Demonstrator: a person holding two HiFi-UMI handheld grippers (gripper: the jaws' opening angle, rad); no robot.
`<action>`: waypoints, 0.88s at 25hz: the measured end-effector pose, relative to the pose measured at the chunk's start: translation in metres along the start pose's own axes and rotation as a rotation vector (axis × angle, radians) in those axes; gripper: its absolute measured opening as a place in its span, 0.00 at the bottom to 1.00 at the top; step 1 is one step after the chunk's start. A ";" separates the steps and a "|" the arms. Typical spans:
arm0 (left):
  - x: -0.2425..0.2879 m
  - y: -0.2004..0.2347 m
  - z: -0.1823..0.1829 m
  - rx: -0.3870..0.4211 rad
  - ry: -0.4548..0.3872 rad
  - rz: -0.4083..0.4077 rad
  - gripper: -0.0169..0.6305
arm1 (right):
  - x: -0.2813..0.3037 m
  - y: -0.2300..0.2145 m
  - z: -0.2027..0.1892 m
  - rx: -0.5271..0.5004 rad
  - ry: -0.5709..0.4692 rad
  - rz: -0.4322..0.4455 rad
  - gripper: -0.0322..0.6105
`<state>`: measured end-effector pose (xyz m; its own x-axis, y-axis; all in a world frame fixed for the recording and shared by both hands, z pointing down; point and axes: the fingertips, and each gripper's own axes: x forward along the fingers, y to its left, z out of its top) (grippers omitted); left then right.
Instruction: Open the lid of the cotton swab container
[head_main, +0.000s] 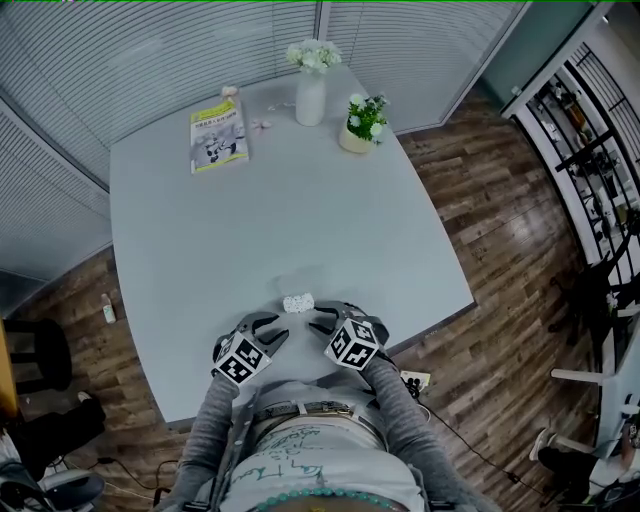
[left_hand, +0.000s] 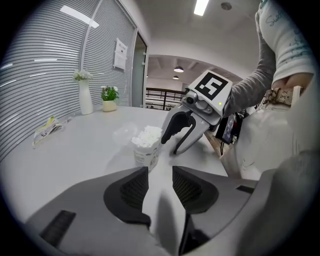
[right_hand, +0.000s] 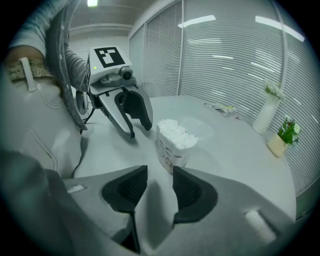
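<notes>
Container: The cotton swab container stands upright on the table, near the edge closest to you and between your two grippers. The white swab heads show bare at its top.
Lid: A clear lid lies flat on the table just beyond the container and apart from it. Judging by that, the opening looks done.
Left gripper: The fingers of your left gripper are released with nothing between them. The container sits just ahead of their tips, untouched.
Right gripper: The fingers of your right gripper are likewise released and empty, with the container just in front of them.
Why so: You flank the tub from both sides, both tools angled down. That likely let one steady it while the other worked the lid. With both let go, it rests on its own base.
Edges: The near table edge runs just behind your grippers, so a knock toward you could send the light tub over it.
Open room: The table beyond the lid is broad and bare. The booklet, vase and potted plant stand well apart at the far side.
</notes>
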<state>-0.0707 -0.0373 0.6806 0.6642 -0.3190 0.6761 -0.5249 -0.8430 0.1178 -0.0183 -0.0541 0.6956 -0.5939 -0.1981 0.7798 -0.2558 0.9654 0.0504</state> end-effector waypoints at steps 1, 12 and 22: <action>0.001 -0.004 0.000 0.006 0.002 -0.005 0.24 | -0.001 0.003 -0.001 -0.003 0.002 0.001 0.29; 0.001 -0.030 0.017 -0.006 -0.063 0.001 0.05 | -0.011 0.025 0.003 -0.026 -0.029 0.006 0.05; -0.020 -0.033 0.041 -0.019 -0.173 0.083 0.02 | -0.032 0.027 0.041 0.067 -0.219 -0.025 0.05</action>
<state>-0.0448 -0.0210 0.6338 0.6989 -0.4582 0.5491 -0.5907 -0.8027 0.0821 -0.0375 -0.0284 0.6463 -0.7363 -0.2608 0.6244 -0.3184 0.9477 0.0205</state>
